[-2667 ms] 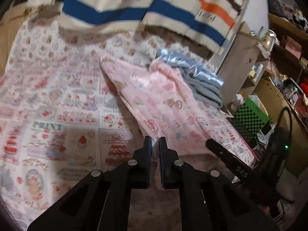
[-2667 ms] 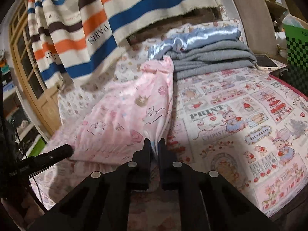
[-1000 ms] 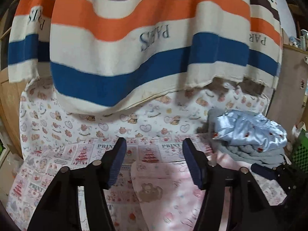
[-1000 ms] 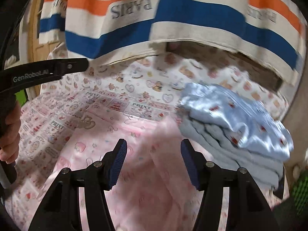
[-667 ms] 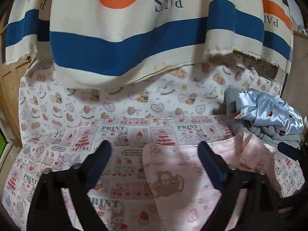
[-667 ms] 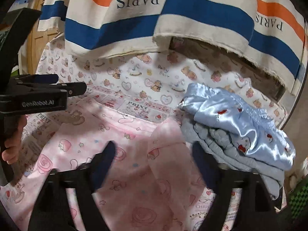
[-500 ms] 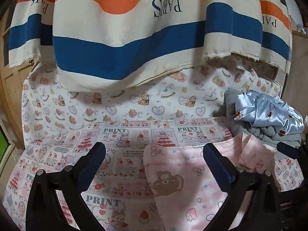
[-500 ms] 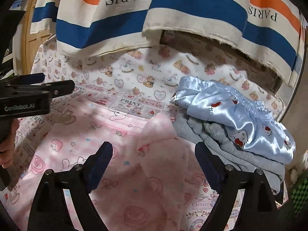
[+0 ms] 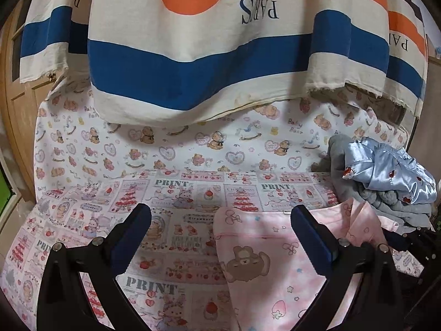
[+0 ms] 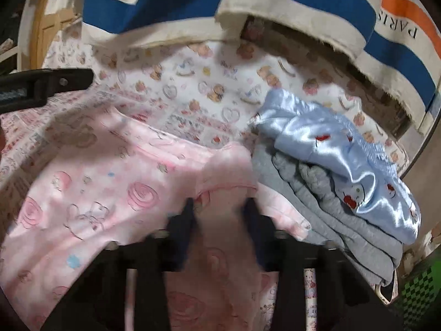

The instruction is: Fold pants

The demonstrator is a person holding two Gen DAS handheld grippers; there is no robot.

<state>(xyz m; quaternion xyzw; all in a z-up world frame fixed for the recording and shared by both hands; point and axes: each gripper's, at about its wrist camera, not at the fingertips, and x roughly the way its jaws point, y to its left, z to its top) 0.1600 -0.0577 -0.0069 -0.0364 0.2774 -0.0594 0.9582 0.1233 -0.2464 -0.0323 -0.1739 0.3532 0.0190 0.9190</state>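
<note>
Left wrist view, left to right: wooden door (image 9: 19, 88) at the far left edge. Bed sheet (image 9: 176, 193) printed with cakes, bunnies and strawberries; readable words "PRINT", "Strawberry", part of "CHRISTMAS". Behind it a white sheet (image 9: 193, 143) with teddy bears and hearts, "Baby Bear" legible. Above hangs a striped blanket (image 9: 209, 55), cream, orange and blue bands, "PARIS" printed in mirror-reversed letters. Left gripper (image 9: 220, 223) has its fingers spread wide, nothing between them, hovering over the sheet with the pink pants' edge under the right finger. Pink pants (image 9: 275, 262) lie flat on the bed at lower right, bear, cherry, star and strawberry print. Right of them, touching, a stack of folded grey clothes (image 9: 366, 195) topped by a shiny blue satin garment (image 9: 391, 176) with Hello Kitty faces.

Right wrist view, left to right: the left gripper's black finger enters at the left edge, its label too blurred to read. Pink pants (image 10: 110, 182) spread across the lower left and centre. Right gripper (image 10: 219, 207) has its fingers at a narrow gap with a raised fold of the pants between them; motion blur, contact not clear. Grey stack (image 10: 317, 207) and blue satin garment (image 10: 344, 149) at right. "PARIS" reads on the blanket (image 10: 303, 2) upper right. Green checkered object (image 10: 421, 289) at the lower right corner.
</note>
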